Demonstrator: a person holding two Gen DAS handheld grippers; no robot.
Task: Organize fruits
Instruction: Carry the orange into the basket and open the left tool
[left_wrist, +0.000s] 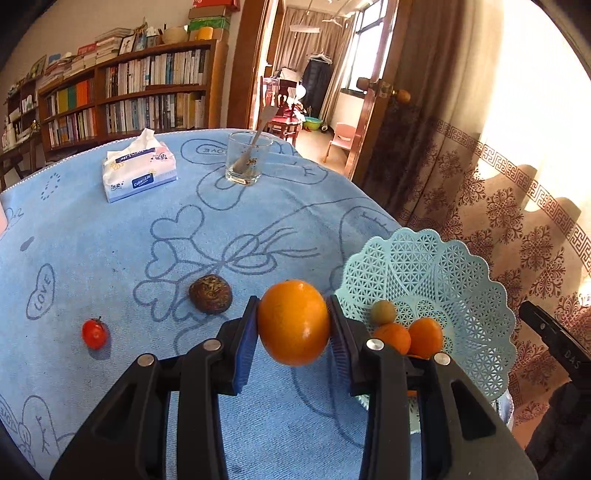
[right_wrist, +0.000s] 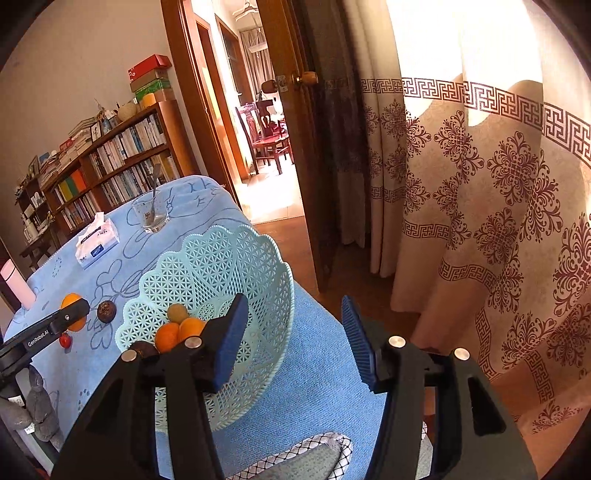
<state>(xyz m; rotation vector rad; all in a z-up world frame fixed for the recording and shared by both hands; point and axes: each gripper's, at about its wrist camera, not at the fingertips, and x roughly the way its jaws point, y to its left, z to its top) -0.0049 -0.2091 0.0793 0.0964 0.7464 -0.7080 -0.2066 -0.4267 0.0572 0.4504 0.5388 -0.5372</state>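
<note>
My left gripper (left_wrist: 293, 325) is shut on a large orange (left_wrist: 293, 322) and holds it above the blue cloth, just left of the mint lattice basket (left_wrist: 461, 280). The basket holds two small oranges (left_wrist: 393, 336), a greenish fruit (left_wrist: 383, 312) and, in the right wrist view, a dark fruit (right_wrist: 144, 349). A dark brown fruit (left_wrist: 210, 294) and a cherry tomato (left_wrist: 95, 333) lie on the cloth to the left. My right gripper (right_wrist: 291, 338) is open and empty, beside the basket (right_wrist: 258, 280) at the table's right edge. The left gripper with the orange (right_wrist: 70, 300) shows there too.
A tissue pack (left_wrist: 138, 171) and a glass with a spoon (left_wrist: 247, 158) stand at the far side of the table. A pink cylinder (right_wrist: 16, 284) stands at the left edge. A patterned curtain (right_wrist: 480, 203) and an open doorway lie to the right.
</note>
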